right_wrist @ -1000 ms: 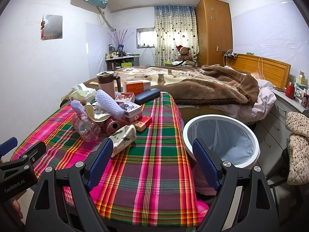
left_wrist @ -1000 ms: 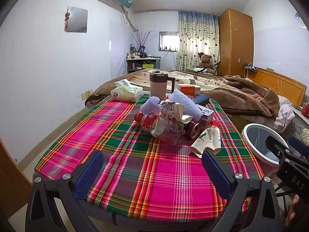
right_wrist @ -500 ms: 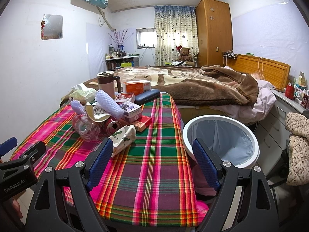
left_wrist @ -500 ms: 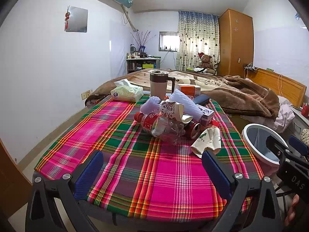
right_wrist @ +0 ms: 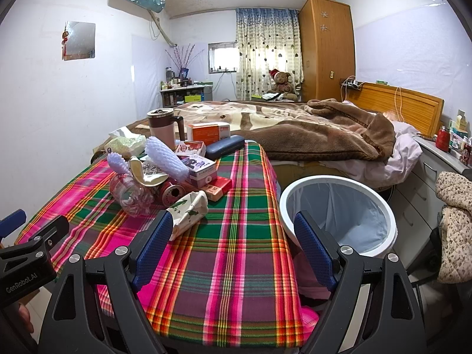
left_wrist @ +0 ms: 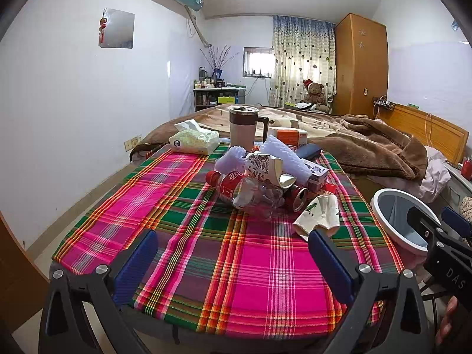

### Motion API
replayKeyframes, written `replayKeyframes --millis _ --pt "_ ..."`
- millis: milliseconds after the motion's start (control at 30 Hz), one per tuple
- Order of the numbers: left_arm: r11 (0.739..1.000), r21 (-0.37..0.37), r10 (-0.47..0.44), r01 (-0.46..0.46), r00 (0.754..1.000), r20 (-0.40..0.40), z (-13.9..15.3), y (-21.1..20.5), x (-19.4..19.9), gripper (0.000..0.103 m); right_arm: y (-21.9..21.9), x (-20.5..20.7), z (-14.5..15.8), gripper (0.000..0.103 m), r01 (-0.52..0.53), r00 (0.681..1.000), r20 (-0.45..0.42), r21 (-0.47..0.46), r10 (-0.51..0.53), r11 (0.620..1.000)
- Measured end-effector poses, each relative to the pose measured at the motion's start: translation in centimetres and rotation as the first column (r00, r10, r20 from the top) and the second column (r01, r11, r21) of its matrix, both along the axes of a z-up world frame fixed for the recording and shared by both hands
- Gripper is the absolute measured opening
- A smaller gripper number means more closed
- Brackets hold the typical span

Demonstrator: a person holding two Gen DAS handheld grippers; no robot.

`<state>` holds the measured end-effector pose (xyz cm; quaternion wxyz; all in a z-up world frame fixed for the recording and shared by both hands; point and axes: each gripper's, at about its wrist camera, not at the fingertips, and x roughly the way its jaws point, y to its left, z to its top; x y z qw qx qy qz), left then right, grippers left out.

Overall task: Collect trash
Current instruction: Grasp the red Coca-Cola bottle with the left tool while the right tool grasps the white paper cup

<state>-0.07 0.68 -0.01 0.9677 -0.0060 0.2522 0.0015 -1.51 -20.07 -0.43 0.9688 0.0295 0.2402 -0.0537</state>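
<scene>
A pile of trash lies mid-table on the plaid cloth: a crushed clear bottle with red label [left_wrist: 247, 193] [right_wrist: 132, 196], a red can [left_wrist: 298, 199] [right_wrist: 172, 191], a crumpled white paper cup with green print [left_wrist: 320, 214] [right_wrist: 188, 209], a patterned paper cup [left_wrist: 264, 166], and purple foam nets [left_wrist: 286, 156] [right_wrist: 168, 157]. A white bin with a bag [right_wrist: 339, 209] [left_wrist: 395, 215] stands right of the table. My left gripper [left_wrist: 233, 261] and right gripper [right_wrist: 233, 242] are open and empty, hovering over the table's near edge.
At the table's far end stand a mug [left_wrist: 243, 128], a tissue pack [left_wrist: 194, 141], an orange box [left_wrist: 287, 135], small boxes [right_wrist: 203, 171] and a dark case [right_wrist: 224, 147]. A bed with a brown blanket [right_wrist: 309, 135] lies behind. A nightstand [right_wrist: 436, 171] is at right.
</scene>
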Motion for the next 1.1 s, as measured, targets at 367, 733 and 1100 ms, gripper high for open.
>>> replayKeyframes --millis 367,733,1100 --pt "1.000 -0.019 0.001 -0.002 0.999 -0.034 -0.6 0.9 1.4 0.103 0.1 1.7 -1.0 0.086 -0.026 0.999 -0.032 0.024 0.026 0.999" --pt "0.996 -0.086 -0.014 0.004 0.993 -0.115 -1.7 3.5 6.1 0.103 1.8 6.7 -3.7 0.086 -0.106 0.985 -0.128 0.113 0.120 0.988" --pt "0.988 -0.153 -0.041 0.012 0.981 -0.188 -2.9 4.3 12.0 0.103 3.1 10.5 -6.1 0.058 -0.105 0.960 -0.243 0.143 0.137 0.984"
